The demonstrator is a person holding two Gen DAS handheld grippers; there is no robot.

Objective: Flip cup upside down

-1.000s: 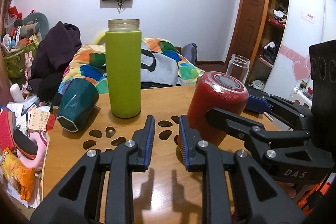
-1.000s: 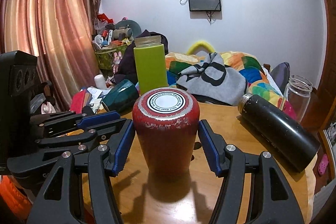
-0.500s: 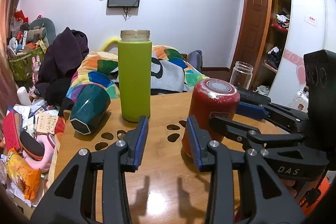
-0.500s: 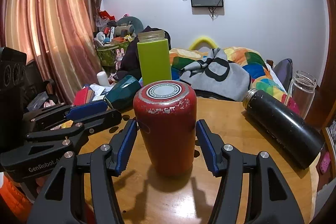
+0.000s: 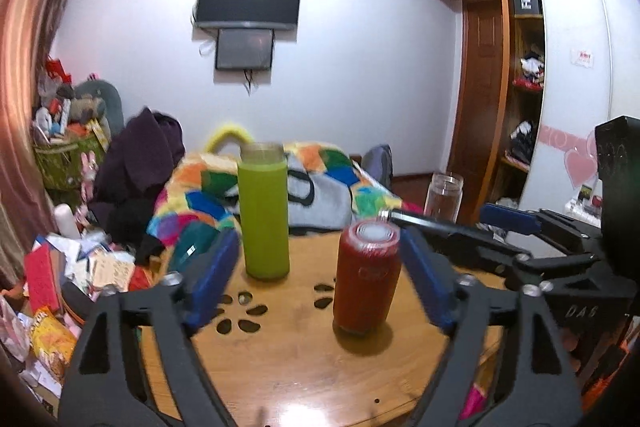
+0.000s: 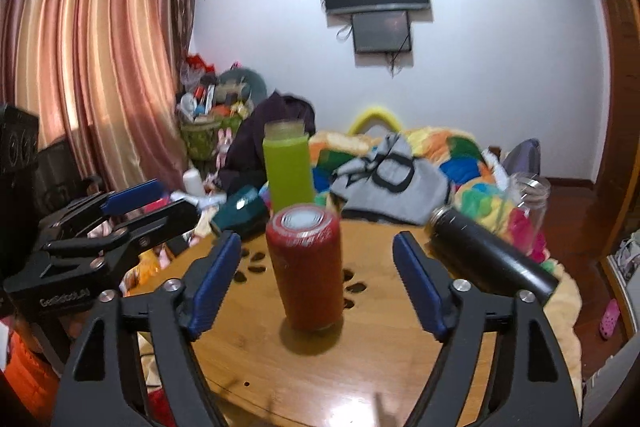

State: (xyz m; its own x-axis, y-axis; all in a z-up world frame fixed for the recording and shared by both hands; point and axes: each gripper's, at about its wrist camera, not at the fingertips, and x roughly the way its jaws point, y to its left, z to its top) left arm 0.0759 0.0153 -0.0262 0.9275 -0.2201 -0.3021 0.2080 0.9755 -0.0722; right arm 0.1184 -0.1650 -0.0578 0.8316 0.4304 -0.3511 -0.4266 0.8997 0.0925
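A red cup (image 5: 367, 277) stands on the round wooden table (image 5: 280, 363) with its flat labelled base up; it also shows in the right wrist view (image 6: 306, 271). My left gripper (image 5: 320, 281) is open and empty, set back from the cup. My right gripper (image 6: 318, 285) is open and empty, its jaws wide on either side of the cup without touching it. The right gripper also shows at the right of the left wrist view (image 5: 520, 227); the left gripper shows at the left of the right wrist view (image 6: 132, 211).
A tall green bottle (image 5: 264, 211) stands behind the cup. A dark teal cup (image 6: 240, 213) lies on its side at the table's left. A black flask (image 6: 488, 259) lies at the right, next to a glass jar (image 6: 524, 211). Clutter and a bed surround the table.
Both grippers have pulled back and up from the red cup and opened wider. The cup stands alone on the table and has not moved.
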